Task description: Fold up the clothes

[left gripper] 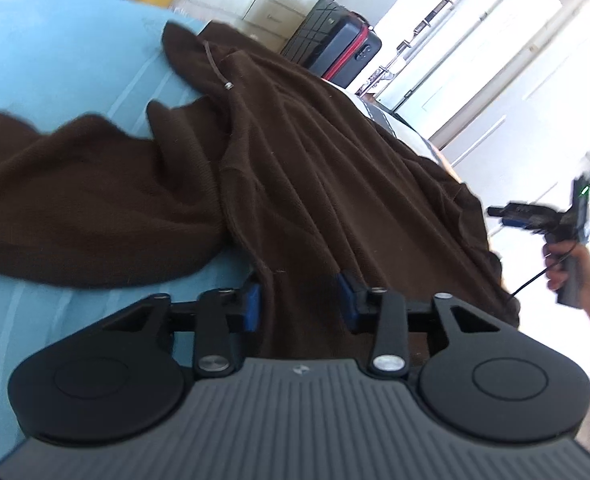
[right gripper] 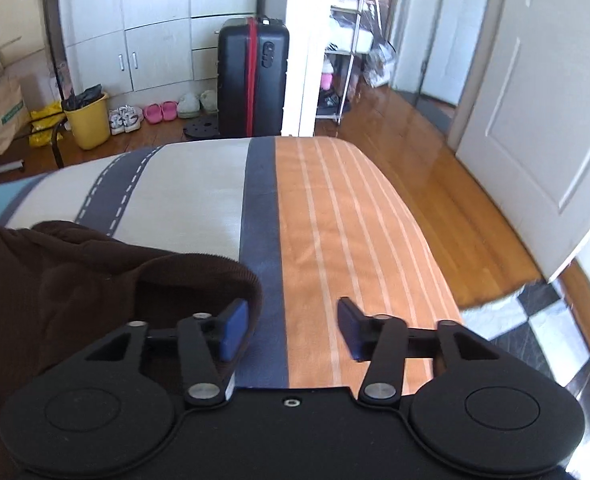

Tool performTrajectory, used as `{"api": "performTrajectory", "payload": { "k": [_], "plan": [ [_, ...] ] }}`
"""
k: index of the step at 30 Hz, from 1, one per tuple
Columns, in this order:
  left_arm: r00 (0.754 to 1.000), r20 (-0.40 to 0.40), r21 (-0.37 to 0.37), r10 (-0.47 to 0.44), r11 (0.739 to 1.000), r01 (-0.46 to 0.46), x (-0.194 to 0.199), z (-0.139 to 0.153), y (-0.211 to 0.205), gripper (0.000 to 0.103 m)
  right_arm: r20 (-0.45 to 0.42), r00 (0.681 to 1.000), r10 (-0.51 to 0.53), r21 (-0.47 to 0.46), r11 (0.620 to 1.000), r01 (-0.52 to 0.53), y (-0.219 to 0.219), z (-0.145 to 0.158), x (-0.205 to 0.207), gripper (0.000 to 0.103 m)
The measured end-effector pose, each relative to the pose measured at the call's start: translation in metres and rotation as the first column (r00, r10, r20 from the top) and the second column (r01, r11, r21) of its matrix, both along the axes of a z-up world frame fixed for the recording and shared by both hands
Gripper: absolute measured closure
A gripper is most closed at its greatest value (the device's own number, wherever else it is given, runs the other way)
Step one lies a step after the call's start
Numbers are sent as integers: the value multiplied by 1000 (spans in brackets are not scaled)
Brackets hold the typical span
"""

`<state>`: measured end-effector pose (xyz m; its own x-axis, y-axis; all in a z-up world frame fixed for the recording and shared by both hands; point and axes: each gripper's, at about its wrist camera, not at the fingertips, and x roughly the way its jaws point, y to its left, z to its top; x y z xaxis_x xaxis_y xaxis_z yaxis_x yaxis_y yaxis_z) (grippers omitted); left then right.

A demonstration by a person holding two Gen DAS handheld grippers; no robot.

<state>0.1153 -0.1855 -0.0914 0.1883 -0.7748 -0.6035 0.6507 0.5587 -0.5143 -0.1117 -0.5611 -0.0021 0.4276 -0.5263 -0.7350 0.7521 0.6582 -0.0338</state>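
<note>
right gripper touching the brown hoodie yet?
Cannot tell. In the right wrist view the right gripper is open over the striped bedsheet; its left pad overlaps the brown hoodie hem, with no plain contact or gap.

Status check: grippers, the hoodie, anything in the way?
Left gripper open, straddling hoodie hem. Right gripper open over striped bedspread, beside hoodie edge. Hoodie rumpled, unfolded. Nothing in the way.

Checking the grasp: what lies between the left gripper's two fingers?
In the left wrist view, a fold of the brown hoodie lies between the open left gripper fingers.
</note>
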Motion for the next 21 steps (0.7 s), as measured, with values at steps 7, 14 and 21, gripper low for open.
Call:
{"api": "performTrajectory", "payload": {
  "k": [7,14,21],
  "plan": [
    [985,170,-2,23,1000,-23,-25,35,6,101,217,976,11,247,967,-65,-5,-2,-17,46],
    [936,352,-258,20,963,76,-83,111,68,101,454,891,-20,494,838,-233,0,-13,-16,46],
    [986,112,96,-122,989,111,-76,48,23,101,355,933,63,494,834,-245,7,-41,40,42]
  ]
}}
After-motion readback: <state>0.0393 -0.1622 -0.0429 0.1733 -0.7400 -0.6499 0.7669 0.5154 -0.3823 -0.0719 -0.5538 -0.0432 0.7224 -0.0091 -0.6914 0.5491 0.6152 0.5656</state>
